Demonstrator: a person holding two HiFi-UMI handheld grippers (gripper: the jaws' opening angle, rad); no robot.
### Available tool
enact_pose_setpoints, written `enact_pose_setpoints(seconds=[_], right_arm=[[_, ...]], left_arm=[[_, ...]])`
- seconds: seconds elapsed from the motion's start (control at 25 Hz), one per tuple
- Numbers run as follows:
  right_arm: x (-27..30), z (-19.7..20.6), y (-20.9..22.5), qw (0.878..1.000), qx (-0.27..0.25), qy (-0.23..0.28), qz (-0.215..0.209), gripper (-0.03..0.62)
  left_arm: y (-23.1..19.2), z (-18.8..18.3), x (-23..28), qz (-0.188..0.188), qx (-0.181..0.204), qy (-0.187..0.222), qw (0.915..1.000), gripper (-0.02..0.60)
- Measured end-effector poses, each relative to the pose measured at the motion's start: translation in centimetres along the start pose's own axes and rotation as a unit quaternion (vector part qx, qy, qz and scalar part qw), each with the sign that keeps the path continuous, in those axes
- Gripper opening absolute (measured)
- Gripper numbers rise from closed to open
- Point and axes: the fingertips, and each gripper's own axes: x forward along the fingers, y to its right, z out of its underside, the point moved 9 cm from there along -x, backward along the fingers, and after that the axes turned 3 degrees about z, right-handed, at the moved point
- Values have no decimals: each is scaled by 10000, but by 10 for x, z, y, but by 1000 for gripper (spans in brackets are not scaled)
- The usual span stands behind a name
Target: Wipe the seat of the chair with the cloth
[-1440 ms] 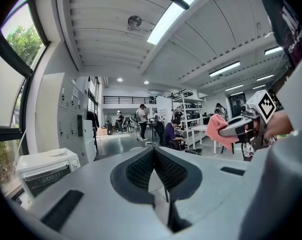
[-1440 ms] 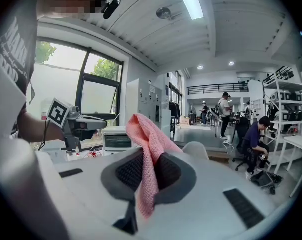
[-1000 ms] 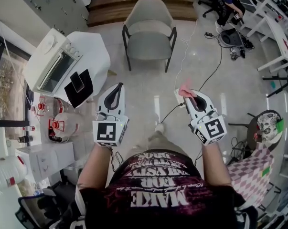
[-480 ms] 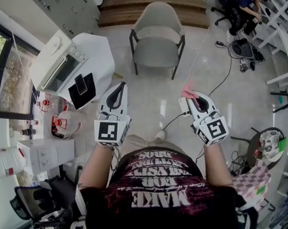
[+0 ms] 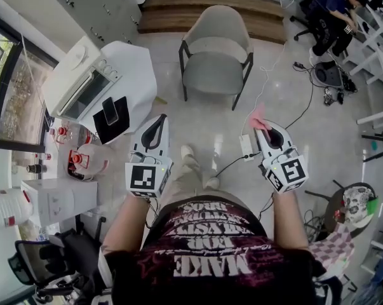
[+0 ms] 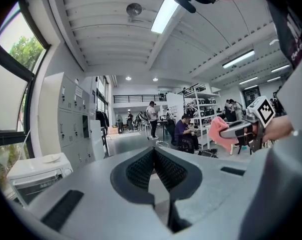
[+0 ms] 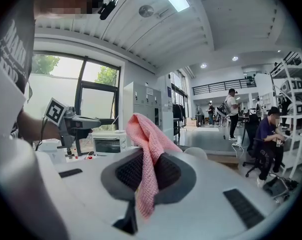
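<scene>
A grey armchair [image 5: 216,49] with dark legs stands on the pale floor ahead of me, its seat [image 5: 215,80] bare. My right gripper [image 5: 262,127] is shut on a pink cloth [image 5: 260,119], well short of the chair and to its right. In the right gripper view the pink cloth [image 7: 147,154] sticks up from between the closed jaws and droops over them, and the chair's top [image 7: 196,153] peeks just beyond. My left gripper [image 5: 158,124] is shut on nothing, held level beside the right one. In the left gripper view the right gripper [image 6: 241,130] holds the cloth [image 6: 218,133].
A white table [image 5: 118,81] with a toaster oven [image 5: 77,84] and a dark phone stand [image 5: 112,116] is at my left. Water jugs [image 5: 83,164] sit on the floor below it. Cables and a power strip [image 5: 246,146] cross the floor. A seated person [image 5: 334,11] works at back right.
I have stepped forward: the chair sits lower and nearer in the head view. Both grippers kept their pose, the right one still holding the cloth.
</scene>
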Motion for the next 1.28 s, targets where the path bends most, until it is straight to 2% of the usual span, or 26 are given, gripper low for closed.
enact_pose_setpoints(seconds=[0.76, 1.28], right_arm=[[82, -18, 47, 9994, -36, -249, 222, 32], [150, -34, 69, 9986, 44, -209, 482, 32]], left_arm=[[-50, -2, 113, 419, -133, 46, 9990, 6], [-105, -8, 177, 598, -100, -7, 9982, 6]])
